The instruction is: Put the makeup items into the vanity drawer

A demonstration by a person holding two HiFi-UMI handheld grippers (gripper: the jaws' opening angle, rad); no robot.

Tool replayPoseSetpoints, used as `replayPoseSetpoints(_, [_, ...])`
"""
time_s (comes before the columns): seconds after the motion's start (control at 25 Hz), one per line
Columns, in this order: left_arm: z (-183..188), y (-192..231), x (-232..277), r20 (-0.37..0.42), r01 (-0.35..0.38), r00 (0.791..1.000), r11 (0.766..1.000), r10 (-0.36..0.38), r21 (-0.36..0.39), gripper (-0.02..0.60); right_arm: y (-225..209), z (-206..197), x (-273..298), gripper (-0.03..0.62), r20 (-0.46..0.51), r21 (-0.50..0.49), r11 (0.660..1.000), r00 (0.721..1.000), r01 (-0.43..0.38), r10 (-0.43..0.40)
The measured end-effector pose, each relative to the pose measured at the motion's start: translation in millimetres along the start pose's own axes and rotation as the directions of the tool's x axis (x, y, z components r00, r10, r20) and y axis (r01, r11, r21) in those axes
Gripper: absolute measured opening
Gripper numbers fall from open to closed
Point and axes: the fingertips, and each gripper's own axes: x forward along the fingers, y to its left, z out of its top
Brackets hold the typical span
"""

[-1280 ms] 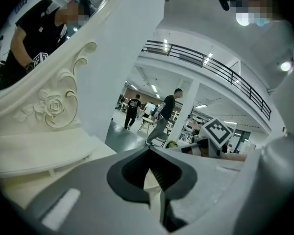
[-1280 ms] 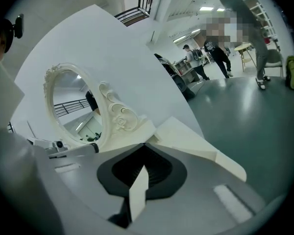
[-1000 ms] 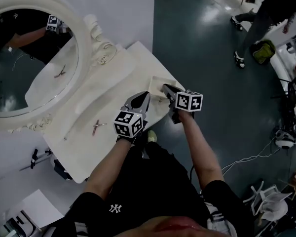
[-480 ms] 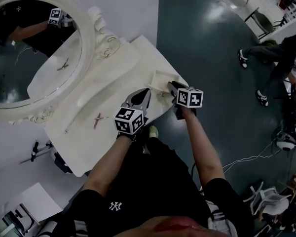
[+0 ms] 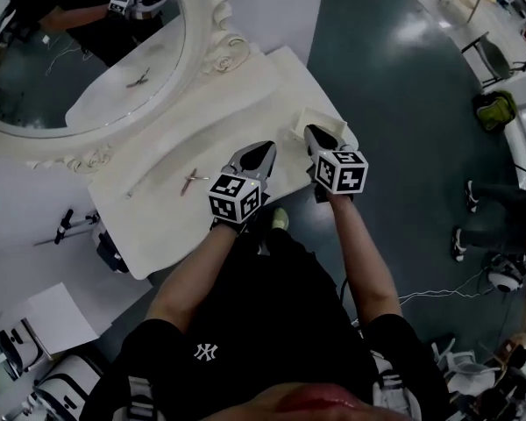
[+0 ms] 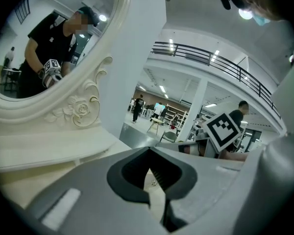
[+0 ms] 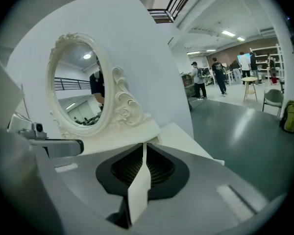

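While the left gripper is hovering closed and empty, the right gripper is just closing to an empty slit at the open drawer. The makeup tool is lying lengthwise along the vanity top.

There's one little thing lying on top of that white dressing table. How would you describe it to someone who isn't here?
Find the white dressing table with the big oval mirror in a carved frame. On its flat top, in front of the mirror's lower rim, lies a small thin reddish tool. It is the only loose, coloured thing on that pale surface.
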Motion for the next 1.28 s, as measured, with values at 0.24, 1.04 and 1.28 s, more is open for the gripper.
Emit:
replayPoseSetpoints(0.24, [-9,42,-51,0.021,-0.092,0.995,0.995,0.093,-0.032,0.000,90,-5,27,0.023,-0.018,-0.053,0.988,0.989,-0.147,0.146])
replayPoseSetpoints(1.04, [-99,179,-215,-0.007,-0.335,0.940,0.920,0.341,-0.201,0.000,277,-172,107,0.085,-0.412,-0.392,0.821,0.878,-0.414,0.246])
replayPoseSetpoints(1.28, [-123,196,-220,-0.038,-0.332,0.943,0.917,0.332,-0.223,0.000,286,-205,130,0.112,-0.493,-0.540,0.709,0.853,-0.454,0.171])
